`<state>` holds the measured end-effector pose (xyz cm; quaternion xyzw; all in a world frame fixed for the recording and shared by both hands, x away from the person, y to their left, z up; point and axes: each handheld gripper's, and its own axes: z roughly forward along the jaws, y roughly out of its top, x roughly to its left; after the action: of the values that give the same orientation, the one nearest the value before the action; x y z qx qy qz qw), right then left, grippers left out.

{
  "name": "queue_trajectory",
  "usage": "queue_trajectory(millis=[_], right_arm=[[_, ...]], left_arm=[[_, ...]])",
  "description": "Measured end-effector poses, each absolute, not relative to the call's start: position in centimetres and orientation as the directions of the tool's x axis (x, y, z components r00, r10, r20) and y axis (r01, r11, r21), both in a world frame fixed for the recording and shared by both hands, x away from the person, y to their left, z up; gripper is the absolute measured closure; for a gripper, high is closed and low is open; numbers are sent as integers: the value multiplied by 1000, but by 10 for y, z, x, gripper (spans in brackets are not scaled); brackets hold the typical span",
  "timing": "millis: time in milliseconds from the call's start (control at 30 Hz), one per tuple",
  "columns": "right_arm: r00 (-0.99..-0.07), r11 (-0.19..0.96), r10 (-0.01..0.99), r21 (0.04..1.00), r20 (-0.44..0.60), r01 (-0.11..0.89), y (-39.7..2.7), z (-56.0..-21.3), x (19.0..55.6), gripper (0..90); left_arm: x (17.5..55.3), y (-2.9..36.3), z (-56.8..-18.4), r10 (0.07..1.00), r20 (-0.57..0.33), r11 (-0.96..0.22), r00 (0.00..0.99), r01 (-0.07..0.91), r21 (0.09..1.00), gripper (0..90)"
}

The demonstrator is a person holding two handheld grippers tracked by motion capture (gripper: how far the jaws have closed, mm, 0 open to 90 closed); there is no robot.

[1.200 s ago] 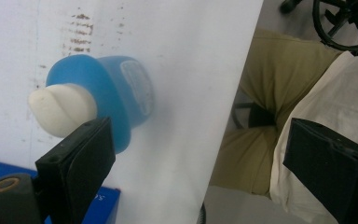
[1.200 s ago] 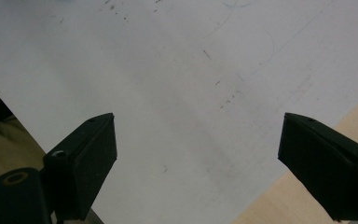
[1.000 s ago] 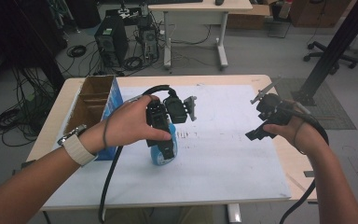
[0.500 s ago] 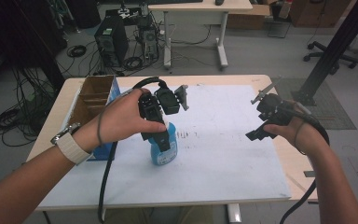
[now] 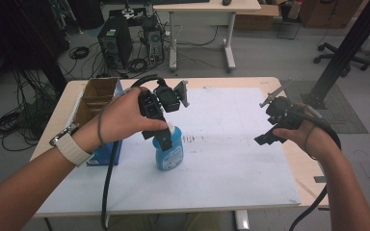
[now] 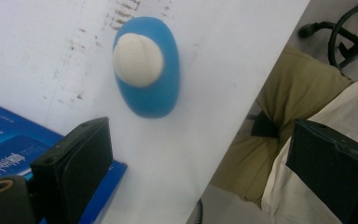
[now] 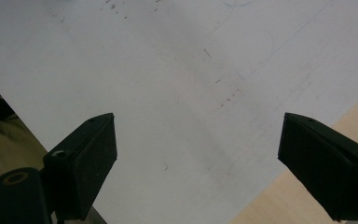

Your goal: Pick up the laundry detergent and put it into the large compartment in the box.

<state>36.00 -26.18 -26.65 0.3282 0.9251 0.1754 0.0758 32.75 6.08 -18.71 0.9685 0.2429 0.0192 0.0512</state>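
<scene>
A blue bottle with a white cap stands upright on the white mat, left of centre. My left gripper hangs just above the cap, pointing down, apart from the bottle. In the left gripper view the bottle lies beyond the wide-open jaws of the left gripper, with nothing between them. My right gripper hovers over the mat's right side. In its own view the right gripper is open over bare mat.
A blue box lies at the mat's left edge, seen too as the blue box beside the left jaw. An open cardboard box stands behind it. The wooden table edge runs past the mat at the right.
My left gripper, down at the bottle's top a second ago, has lifted up and off it. The bottle stays standing. The right gripper has hardly moved.
</scene>
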Motion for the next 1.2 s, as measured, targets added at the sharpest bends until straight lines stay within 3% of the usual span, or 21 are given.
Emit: queue_trajectory(millis=[1200], right_arm=[[-773, 723, 634, 367, -17, 585, -262, -270, 361, 115]], left_arm=[[356, 67, -202, 523, -12, -844, 852, 519, 133, 72]])
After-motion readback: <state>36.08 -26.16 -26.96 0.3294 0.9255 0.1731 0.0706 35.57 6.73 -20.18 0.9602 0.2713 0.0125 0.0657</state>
